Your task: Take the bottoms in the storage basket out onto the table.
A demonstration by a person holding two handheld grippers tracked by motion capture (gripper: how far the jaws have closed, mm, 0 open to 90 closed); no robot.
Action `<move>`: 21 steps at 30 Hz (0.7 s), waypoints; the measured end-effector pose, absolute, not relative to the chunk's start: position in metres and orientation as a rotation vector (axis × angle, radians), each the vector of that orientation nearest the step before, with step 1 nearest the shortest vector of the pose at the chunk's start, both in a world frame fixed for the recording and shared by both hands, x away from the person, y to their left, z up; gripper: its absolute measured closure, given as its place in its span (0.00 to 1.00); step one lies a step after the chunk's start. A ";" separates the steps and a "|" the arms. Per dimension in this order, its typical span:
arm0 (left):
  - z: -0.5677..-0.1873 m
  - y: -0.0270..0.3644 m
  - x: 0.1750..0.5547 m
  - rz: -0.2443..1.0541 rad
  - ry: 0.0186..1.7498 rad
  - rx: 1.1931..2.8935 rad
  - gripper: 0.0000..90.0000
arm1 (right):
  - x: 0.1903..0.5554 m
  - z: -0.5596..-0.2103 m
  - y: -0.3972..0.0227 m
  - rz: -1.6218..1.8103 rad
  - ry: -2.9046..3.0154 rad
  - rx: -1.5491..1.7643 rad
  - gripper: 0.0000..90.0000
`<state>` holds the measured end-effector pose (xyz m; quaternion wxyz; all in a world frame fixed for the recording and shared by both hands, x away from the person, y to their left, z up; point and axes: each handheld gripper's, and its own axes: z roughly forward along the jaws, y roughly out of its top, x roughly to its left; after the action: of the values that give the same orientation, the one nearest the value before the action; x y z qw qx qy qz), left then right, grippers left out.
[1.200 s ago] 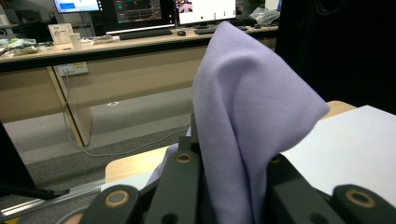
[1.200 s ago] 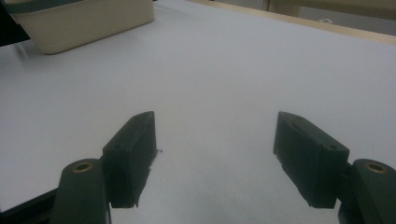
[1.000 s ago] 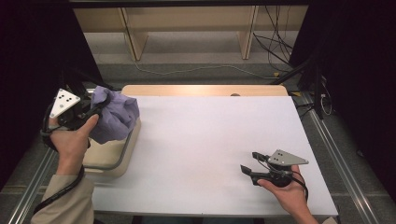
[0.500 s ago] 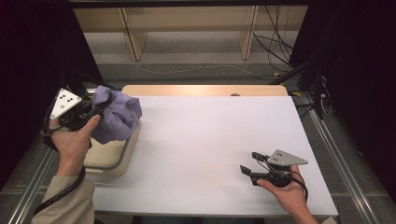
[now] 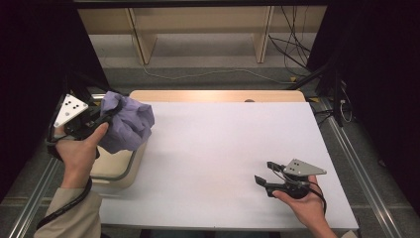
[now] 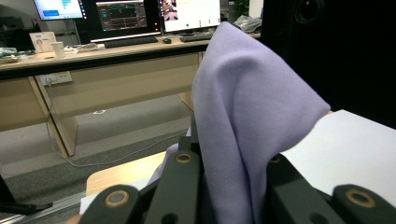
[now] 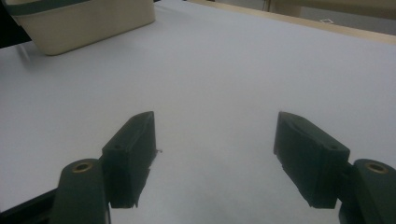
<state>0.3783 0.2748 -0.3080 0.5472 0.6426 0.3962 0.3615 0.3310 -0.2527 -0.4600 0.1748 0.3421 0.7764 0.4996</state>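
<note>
The left gripper (image 5: 101, 121) has its jaws clamped on a bunched lilac cloth (image 5: 128, 124), held in the air above the cream basin (image 5: 121, 171) at the table's left edge. Compared with 1 second ago the bundle has drifted a little to the right and slightly higher, so more of it now overhangs the white tabletop (image 5: 218, 153) than the basin; the hand itself has barely shifted. In the left gripper view the cloth (image 6: 247, 121) rises between the 2 black jaws and drapes over the right one, pinched tight at the fold. The right gripper (image 5: 264, 173) has not moved: it rests low at the near right of the table, its jaws spread wide with nothing between them, as the right gripper view shows over bare white surface (image 7: 219, 70), with the basin (image 7: 79, 21) far off at upper left. My reading is that the cloth is being lifted out of the basin and carried toward the open table, with the free gripper waiting to take a second hold.
</note>
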 end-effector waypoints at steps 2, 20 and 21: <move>-0.307 0.274 0.378 0.853 0.936 1.524 0.93 | 0.331 -0.460 -0.253 1.418 2.199 0.968 0.34; -0.306 0.259 0.373 0.829 0.895 1.543 0.93 | 0.330 -0.460 -0.253 1.420 2.188 0.976 0.32; -0.306 0.258 0.373 0.826 0.892 1.542 0.93 | 0.330 -0.459 -0.253 1.419 2.188 0.976 0.32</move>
<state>0.3726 0.2582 -0.3058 0.5555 0.6531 0.3776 0.3497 0.3302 -0.2525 -0.4595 0.1778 0.3448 0.7732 0.5016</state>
